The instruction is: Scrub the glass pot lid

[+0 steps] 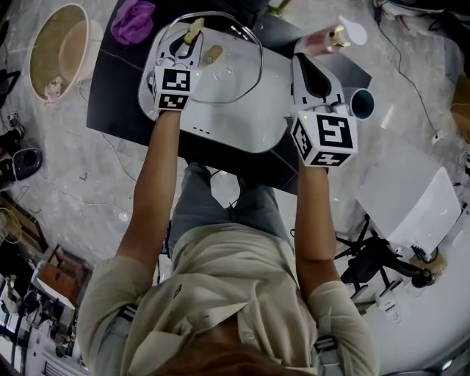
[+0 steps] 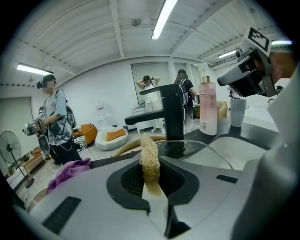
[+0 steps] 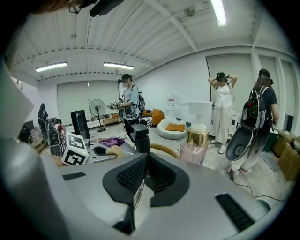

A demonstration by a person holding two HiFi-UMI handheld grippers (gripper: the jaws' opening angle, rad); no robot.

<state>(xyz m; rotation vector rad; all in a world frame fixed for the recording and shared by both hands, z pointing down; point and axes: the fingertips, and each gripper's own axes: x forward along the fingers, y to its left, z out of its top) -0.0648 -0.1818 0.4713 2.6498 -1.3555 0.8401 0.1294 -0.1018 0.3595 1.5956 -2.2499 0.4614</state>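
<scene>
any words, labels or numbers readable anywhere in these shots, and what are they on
No readable words or numbers anywhere.
The cube on the left gripper and the cube on the right gripper: black square marker patterns, not text.
The pink bottle: label too blurred to read.

Sink (image 1: 242, 125) white, set in black counter (image 1: 110, 95). Over sink: glass pot lid (image 1: 220, 70) clear with silvery rim; loofah (image 2: 150, 159) straw-tan. Left of sink: purple cloth (image 1: 132, 20). Right of sink: pink bottle (image 1: 319, 42), gold collar. Marker cubes (image 1: 327, 138): black-and-white squares.
</scene>
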